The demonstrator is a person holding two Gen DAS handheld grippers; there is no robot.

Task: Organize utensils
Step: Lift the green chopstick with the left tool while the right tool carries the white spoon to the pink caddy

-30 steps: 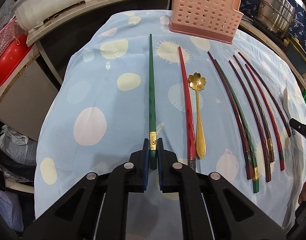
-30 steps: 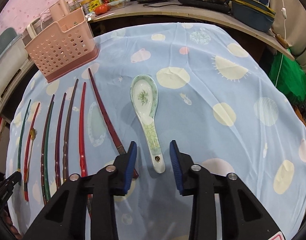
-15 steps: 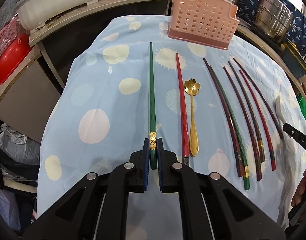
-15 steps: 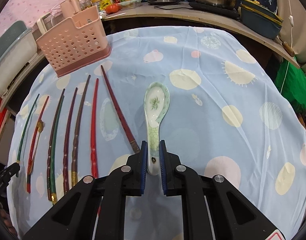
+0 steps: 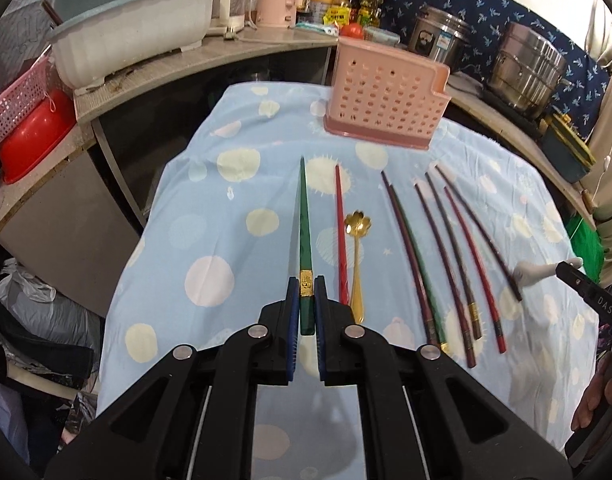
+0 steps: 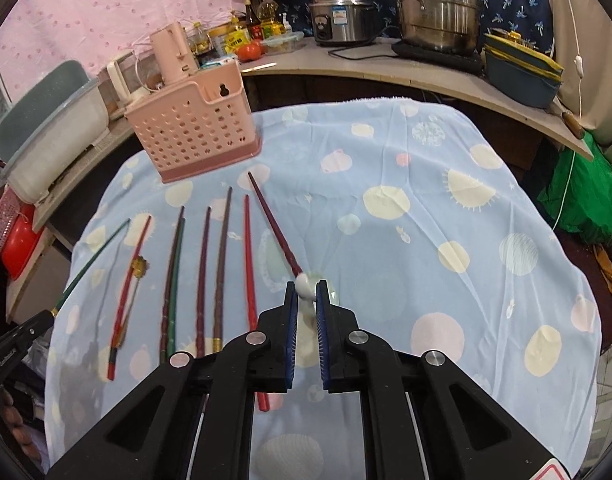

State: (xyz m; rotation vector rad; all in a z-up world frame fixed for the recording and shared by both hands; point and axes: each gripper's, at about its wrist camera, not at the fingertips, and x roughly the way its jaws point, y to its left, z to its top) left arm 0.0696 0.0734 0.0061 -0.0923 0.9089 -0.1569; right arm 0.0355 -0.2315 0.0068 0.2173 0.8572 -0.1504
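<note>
My left gripper (image 5: 306,292) is shut on the thick end of a green chopstick (image 5: 304,224) and holds it lifted off the blue spotted cloth. My right gripper (image 6: 306,300) is shut on the handle of a white ceramic spoon (image 6: 304,285), raised above the cloth; the bowl is mostly hidden behind the fingers. The spoon also shows at the right in the left wrist view (image 5: 533,271). A pink perforated utensil basket (image 5: 385,94) stands at the far end of the cloth. Several chopsticks (image 5: 445,248) and a gold flower spoon (image 5: 357,256) lie in a row.
A counter curves behind the table with steel pots (image 6: 437,4), a rice cooker (image 6: 341,14), bottles and a grey-white basin (image 5: 134,32). A red bowl (image 5: 30,136) sits at the left. A green bag (image 6: 581,196) hangs off the right edge.
Both grippers have risen. The right one closed on the ceramic spoon and lifted it off the cloth. The left one lifted the green chopstick.
</note>
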